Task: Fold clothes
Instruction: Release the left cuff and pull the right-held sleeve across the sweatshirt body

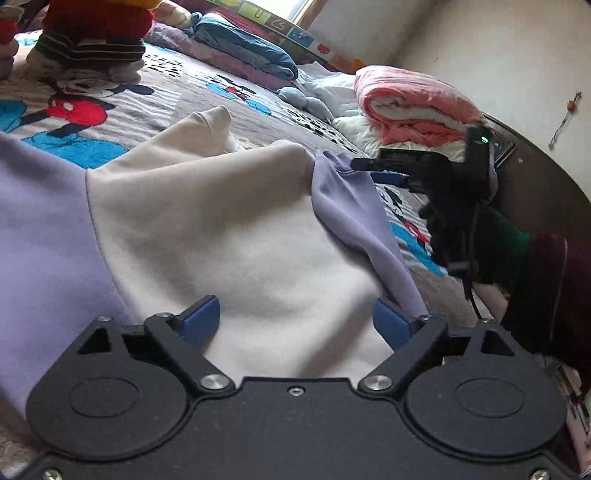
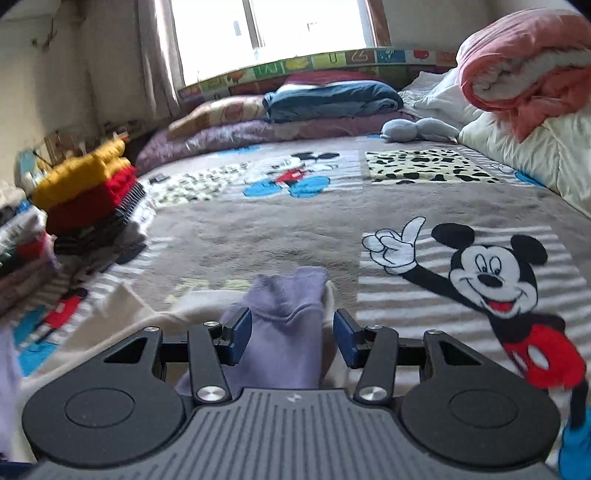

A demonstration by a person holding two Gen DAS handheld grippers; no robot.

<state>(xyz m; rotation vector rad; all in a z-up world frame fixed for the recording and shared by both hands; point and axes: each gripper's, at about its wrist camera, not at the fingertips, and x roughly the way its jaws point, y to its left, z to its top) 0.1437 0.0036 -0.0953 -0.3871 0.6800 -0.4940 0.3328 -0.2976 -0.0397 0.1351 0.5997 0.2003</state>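
The only lettering in view sits on the colourful printed board (image 2: 332,61) along the bed's far edge under the window (image 2: 266,33): its squares carry single characters, one reading like "U", the rest too small or blurred to make out. The bedspread (image 2: 258,229) bears no words, only cartoon mouse figures in red shorts and a black-spotted panel.

The task garment, a cream and lilac sweatshirt (image 1: 229,236), lies spread on the near part of the bed. In the left wrist view its cream body fills the space between and ahead of the blue fingers (image 1: 201,319) of the left gripper (image 1: 295,319), which stand wide apart with cloth running under them, gripping nothing. A lilac sleeve (image 1: 351,206) rises from beside the right finger toward the right gripper (image 1: 373,170), seen side-on near the bed's right edge.

In the right wrist view the lilac cuff (image 2: 288,306) lies between the right gripper's (image 2: 291,338) blue pads (image 2: 242,336); the left pad touches the cloth, the right pad stands just clear of it, so the fingers are partly parted and not pinching.

A stack of folded clothes (image 2: 85,199), yellow over red over stripes, stands at the bed's left edge. A folded navy blanket (image 2: 332,99) rests at the far edge, a rolled pink blanket (image 2: 524,62) on white pillows at the far right corner, and a small pale blue soft toy (image 2: 417,130) near it
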